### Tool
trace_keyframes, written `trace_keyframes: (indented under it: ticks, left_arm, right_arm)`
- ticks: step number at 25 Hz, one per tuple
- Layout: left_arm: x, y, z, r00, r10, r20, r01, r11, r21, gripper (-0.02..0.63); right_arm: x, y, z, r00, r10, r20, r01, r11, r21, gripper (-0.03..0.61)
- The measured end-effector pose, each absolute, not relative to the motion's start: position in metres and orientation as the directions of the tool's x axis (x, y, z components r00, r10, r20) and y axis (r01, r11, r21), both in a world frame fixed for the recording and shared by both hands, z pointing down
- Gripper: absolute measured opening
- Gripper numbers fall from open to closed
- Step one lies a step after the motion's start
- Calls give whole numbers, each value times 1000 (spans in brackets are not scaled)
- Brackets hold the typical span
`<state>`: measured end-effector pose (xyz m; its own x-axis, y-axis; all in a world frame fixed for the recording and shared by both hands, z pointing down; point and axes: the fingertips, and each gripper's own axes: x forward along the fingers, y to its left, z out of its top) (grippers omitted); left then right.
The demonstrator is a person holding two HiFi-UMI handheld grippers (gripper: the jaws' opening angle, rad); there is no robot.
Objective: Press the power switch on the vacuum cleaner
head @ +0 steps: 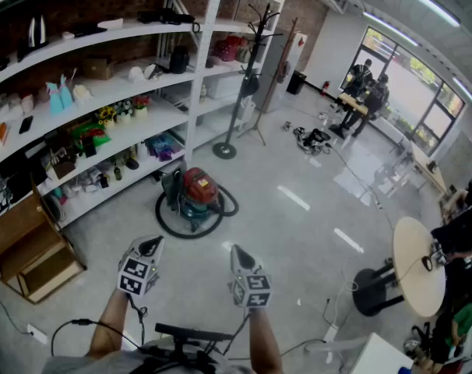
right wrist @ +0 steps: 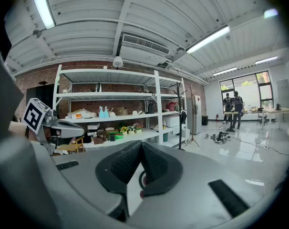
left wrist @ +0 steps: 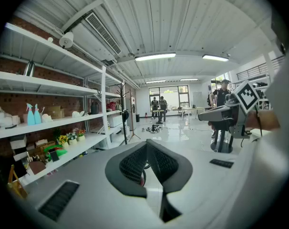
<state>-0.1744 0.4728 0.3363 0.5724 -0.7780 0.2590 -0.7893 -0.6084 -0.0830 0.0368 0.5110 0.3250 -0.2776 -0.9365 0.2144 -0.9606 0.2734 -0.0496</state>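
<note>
Jaws closed on nothing, target out of reach ahead

Left gripper (head: 149,246) and right gripper (head: 239,252) each have their jaws pressed together and empty. Well beyond them on the floor stands the red-and-dark-green canister vacuum cleaner (head: 197,195), ringed by its black hose (head: 167,223). It lies straight ahead between the two, marginally nearer the left. Its switch is too small to make out.

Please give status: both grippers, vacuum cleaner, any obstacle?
Left gripper, right gripper: jaws shut, empty. Vacuum cleaner on floor ahead, not reached. Hose coiled round it.
</note>
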Motion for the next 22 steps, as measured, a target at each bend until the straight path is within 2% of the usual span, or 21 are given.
trace_keyframes:
  ticks: [22]
  left_arm:
    - [-144,466,336,565,-785,254,-797,-599,-77,6]
  right_arm:
    - [62,502,326,-312,-928,203,-950,300,-89,12]
